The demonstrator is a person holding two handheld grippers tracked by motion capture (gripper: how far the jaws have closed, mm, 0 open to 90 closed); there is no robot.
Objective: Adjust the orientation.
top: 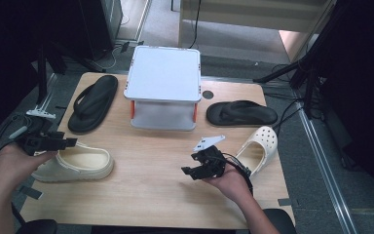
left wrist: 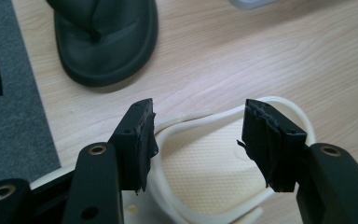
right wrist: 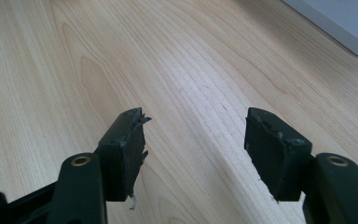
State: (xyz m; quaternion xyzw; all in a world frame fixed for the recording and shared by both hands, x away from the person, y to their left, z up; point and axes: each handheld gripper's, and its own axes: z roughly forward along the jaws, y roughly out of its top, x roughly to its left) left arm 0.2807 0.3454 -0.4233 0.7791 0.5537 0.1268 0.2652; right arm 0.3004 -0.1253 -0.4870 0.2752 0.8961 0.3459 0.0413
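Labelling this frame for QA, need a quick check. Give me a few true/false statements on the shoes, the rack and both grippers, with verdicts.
1. Four shoes lie on the table. True: two black flip-flops and two cream clogs.
2. The left gripper is shut on the cream clog at the left. False: its fingers stand apart above the clog's opening, holding nothing.
3. The right gripper is open over bare wood. True.
4. Both black flip-flops lie on the left of the white rack. False: one flip-flop is left of it, the other right.
5. The right-hand cream clog sits on top of the rack. False: it lies on the table beside the person's right hand.
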